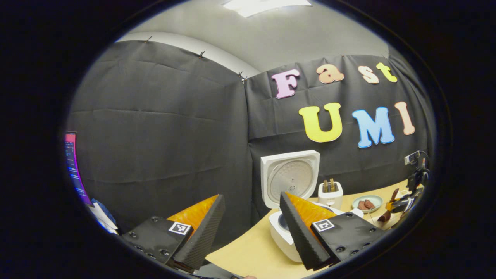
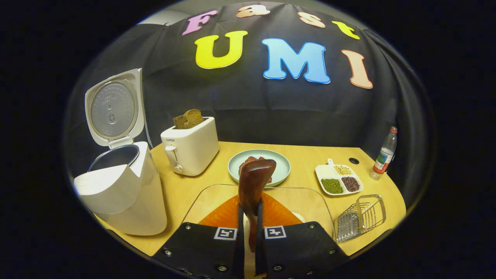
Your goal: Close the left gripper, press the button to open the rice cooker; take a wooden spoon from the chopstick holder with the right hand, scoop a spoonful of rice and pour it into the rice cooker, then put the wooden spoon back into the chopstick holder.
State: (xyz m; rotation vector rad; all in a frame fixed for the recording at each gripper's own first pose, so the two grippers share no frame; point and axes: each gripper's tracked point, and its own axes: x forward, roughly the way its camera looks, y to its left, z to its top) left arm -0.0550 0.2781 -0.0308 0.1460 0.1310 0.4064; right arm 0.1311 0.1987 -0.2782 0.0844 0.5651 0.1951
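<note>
Wooden counter (image 2: 302,149) against black cloth wall. Rice cooker (image 2: 124,193) at counter's left, lid up, beside toaster (image 2: 192,147). Right hand-held gripper (image 2: 250,232) clamped on wooden spoon (image 2: 254,182), bowl upright over clear container (image 2: 209,197). Left hand-held gripper (image 1: 252,228) spread wide, holding nothing, near cooker.

A toaster (image 2: 190,146) with bread (image 2: 188,118) is seen left of the fingers, a plate (image 2: 280,162) straight ahead, a divided dish (image 2: 338,179), rack (image 2: 360,217) and bottle (image 2: 384,154) to the right.
</note>
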